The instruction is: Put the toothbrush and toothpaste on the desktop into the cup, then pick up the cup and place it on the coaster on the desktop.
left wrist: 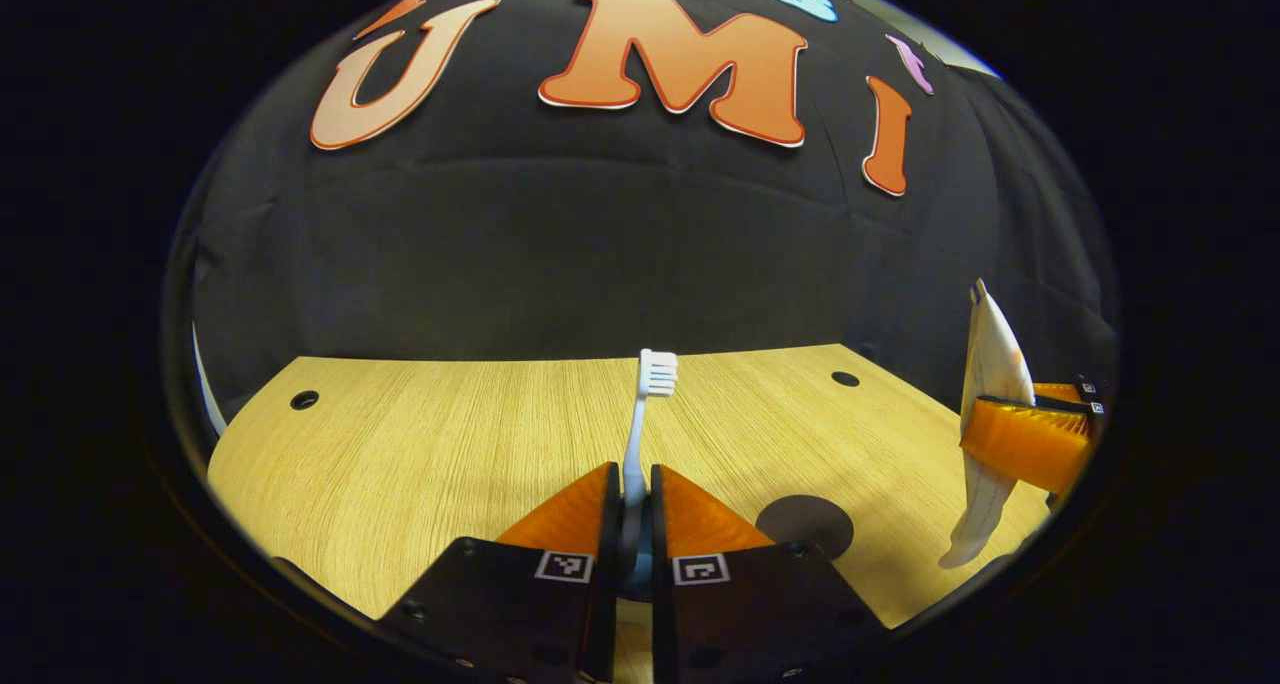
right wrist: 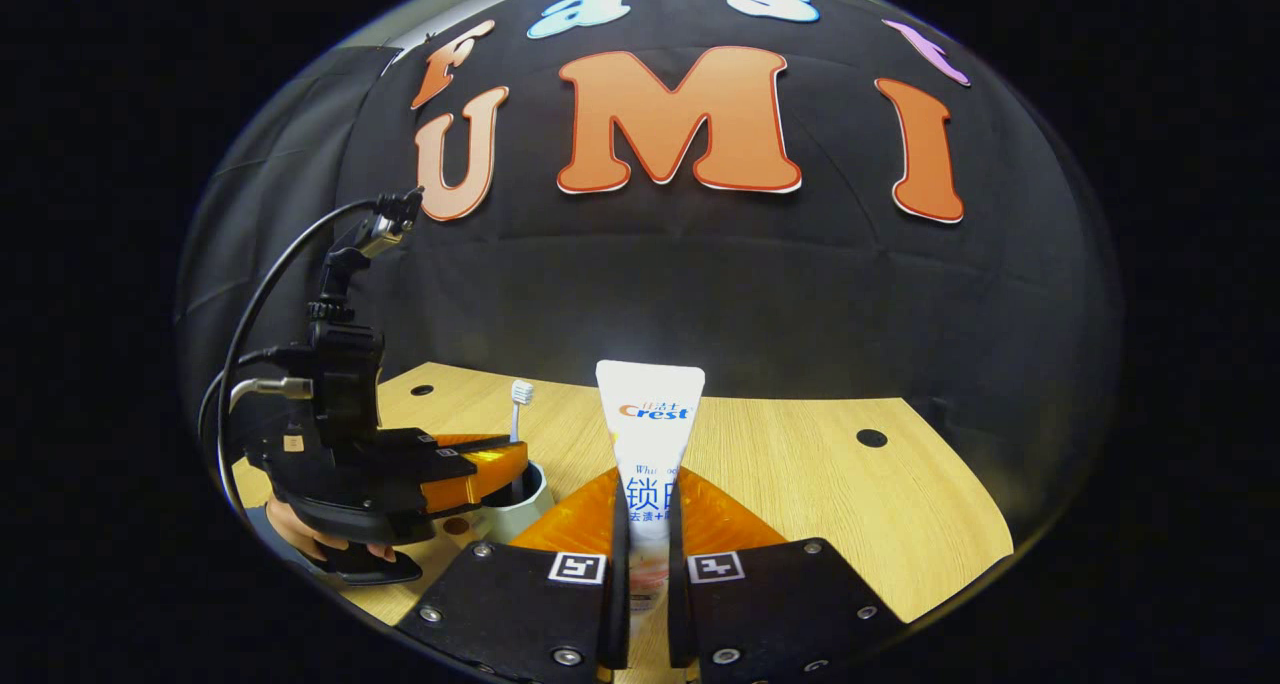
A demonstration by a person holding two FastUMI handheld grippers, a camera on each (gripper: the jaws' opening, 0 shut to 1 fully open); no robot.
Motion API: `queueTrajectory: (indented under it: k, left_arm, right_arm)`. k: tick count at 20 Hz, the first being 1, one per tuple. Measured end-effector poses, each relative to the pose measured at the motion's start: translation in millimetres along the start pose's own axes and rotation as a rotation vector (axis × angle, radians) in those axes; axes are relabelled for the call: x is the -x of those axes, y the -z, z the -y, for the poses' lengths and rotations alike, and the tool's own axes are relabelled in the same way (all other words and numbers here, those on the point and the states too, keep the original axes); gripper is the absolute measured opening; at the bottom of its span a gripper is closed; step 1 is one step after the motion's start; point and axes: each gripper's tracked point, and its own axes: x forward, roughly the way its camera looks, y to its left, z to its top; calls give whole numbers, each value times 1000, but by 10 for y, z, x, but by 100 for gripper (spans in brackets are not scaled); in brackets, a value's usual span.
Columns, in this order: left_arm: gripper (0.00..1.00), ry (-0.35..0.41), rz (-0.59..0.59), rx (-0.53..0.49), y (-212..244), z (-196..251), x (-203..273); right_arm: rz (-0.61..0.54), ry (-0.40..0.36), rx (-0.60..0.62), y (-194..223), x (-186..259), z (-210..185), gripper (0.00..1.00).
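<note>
**Still early: both items gripped, neither yet released into the cup**

So far I have both things off the bench. My left hand-held gripper (left wrist: 632, 499) is clamped on the toothbrush (left wrist: 645, 414), which stands upright between the fingers with its bristle head pointing up. In the right gripper view that same hand-held gripper sits near the left edge of the bench (right wrist: 800, 464), right over the cup (right wrist: 525, 499), and the toothbrush shaft runs down toward the cup's mouth. I judge the handle is entering or already inside the cup, but I cannot tell whether its end rests on the bottom.

My right hand-held gripper (right wrist: 645, 524) is closed on the toothpaste (right wrist: 648, 434), holding the tube upright, flat crimped end up, in the air beside the cup and not yet over it. In the left gripper view the tube hangs near the right edge of the bench, its lower end clear of the wood.

The coaster (left wrist: 805, 524), a dark disc, lies bare on the bench between my two hand-held grippers, toward the near edge.

What is left, as I judge it: let go of the toothbrush in the cup, bring the toothpaste across and drop it in, then take hold of the cup and set it on the coaster. Nothing is finished yet; I would put the task somewhere in its first third.
</note>
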Motion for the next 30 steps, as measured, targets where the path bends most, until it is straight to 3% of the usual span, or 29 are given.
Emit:
queueTrajectory:
  k: [2,7,13,18,23,30]
  left_arm:
    - [20,15,-3,-5,13,38,40]
    - [60,20,21,-40,-45,67,215]
    - [88,29,106,-19,-225,65,658]
    - [92,-5,219,-32,-396,16,1127]
    - [91,12,273,-18,-423,10,1474]
    - [92,-33,280,18,-103,-213,1525]
  right_arm:
    - [2,1,-2,-3,12,3,16]
    - [20,1,-12,-57,42,18,16]
    - [101,-33,-19,-301,103,-103,16]
    - [169,-77,0,-431,98,-320,15]
    - [235,-95,-20,-562,24,-478,16]
    - [362,-152,-31,-660,-243,-854,16]
